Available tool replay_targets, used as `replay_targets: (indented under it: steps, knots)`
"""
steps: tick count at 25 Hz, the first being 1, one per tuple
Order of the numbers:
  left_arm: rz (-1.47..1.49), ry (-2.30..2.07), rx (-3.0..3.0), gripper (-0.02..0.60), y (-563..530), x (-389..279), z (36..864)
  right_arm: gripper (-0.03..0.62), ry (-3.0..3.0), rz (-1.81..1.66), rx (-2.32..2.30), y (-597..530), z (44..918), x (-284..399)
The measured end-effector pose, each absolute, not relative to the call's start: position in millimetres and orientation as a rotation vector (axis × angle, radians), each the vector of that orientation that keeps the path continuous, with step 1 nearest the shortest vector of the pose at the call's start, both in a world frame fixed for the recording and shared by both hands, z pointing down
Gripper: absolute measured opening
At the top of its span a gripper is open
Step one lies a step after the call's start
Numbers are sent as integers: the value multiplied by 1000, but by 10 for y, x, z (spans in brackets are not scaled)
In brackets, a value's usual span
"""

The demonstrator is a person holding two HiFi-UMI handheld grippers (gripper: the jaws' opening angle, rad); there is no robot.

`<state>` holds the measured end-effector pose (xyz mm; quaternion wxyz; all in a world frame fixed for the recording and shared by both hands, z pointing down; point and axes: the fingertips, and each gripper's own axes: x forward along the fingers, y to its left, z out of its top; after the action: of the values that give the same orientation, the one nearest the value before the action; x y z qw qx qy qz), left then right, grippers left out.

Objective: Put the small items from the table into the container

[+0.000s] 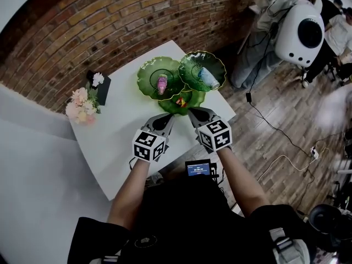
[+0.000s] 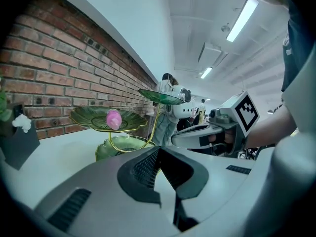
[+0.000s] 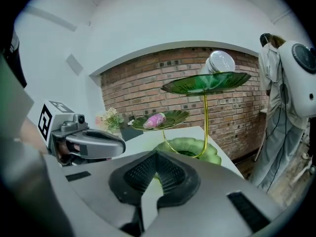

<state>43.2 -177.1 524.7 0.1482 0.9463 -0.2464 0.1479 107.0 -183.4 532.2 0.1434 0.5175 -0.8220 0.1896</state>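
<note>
The white table [image 1: 110,142] lies bare across its left and near parts, so passage there is wide. At its far right corner a tiered stand of green leaf dishes [image 1: 181,73] blocks the way. Its two upper dishes overhang the lowest dish [image 1: 197,98], which opens only from the near side, under their rims and beside the gold stems [image 3: 205,127]. The left gripper [image 1: 168,116] and right gripper [image 1: 195,113] sit close side by side just before the stand. A bouquet [image 1: 81,104] and a black card [image 1: 102,88] occupy the far left edge, before the brick wall [image 1: 110,15].
</note>
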Motion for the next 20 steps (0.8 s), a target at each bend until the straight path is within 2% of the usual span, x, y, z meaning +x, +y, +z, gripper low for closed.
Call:
replay_targets:
  steps: [20]
  knots:
    - [420,-899,2650,9,-1320,394,5164,15,-2435,622,1390,-1618,5454,1295]
